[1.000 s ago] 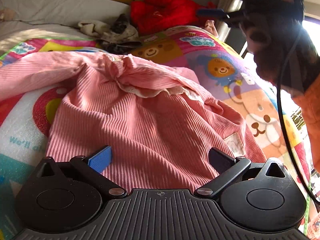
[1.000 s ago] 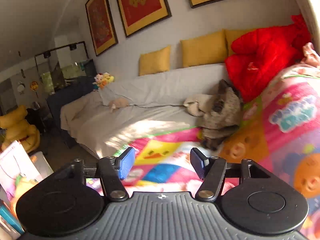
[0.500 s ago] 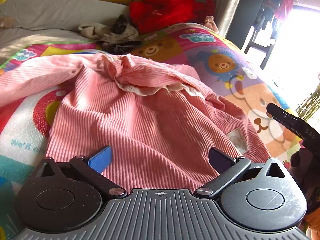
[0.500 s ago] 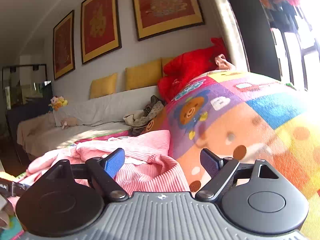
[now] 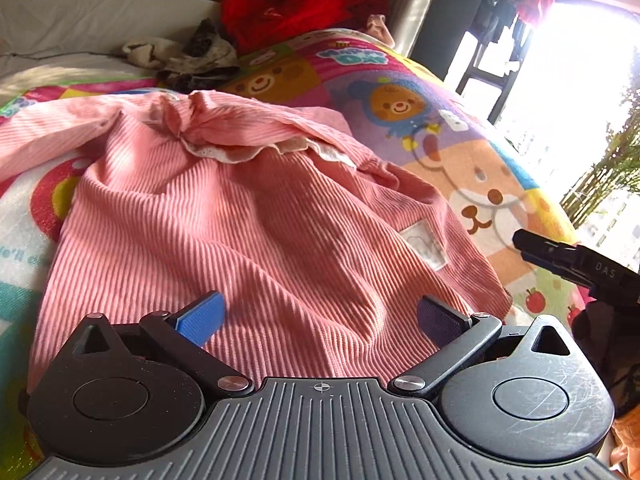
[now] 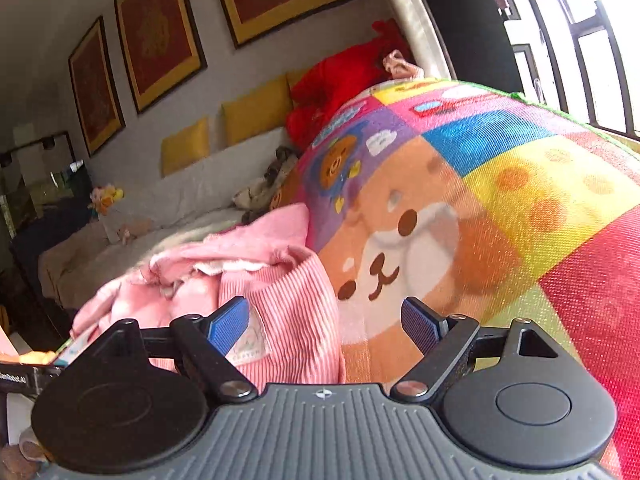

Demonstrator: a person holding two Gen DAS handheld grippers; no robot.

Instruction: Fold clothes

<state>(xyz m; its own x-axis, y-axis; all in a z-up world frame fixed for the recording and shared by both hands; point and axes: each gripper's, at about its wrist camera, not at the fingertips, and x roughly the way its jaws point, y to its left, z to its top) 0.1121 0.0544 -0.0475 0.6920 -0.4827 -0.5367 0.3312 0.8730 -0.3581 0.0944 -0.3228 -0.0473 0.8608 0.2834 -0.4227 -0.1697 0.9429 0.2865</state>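
left wrist view: the pink top (image 5: 256,216) lies spread on the bear mat (image 5: 472,160), hem toward the camera. the left gripper (image 5: 320,316) hangs over the hem, jaws wide, nothing held. soft, light ribbed knit; it will sag, so pinch a hem corner.

right wrist view: the right gripper (image 6: 326,324) stands wide and empty, the top's right hem corner (image 6: 296,320) between its fingers, probably untouched.
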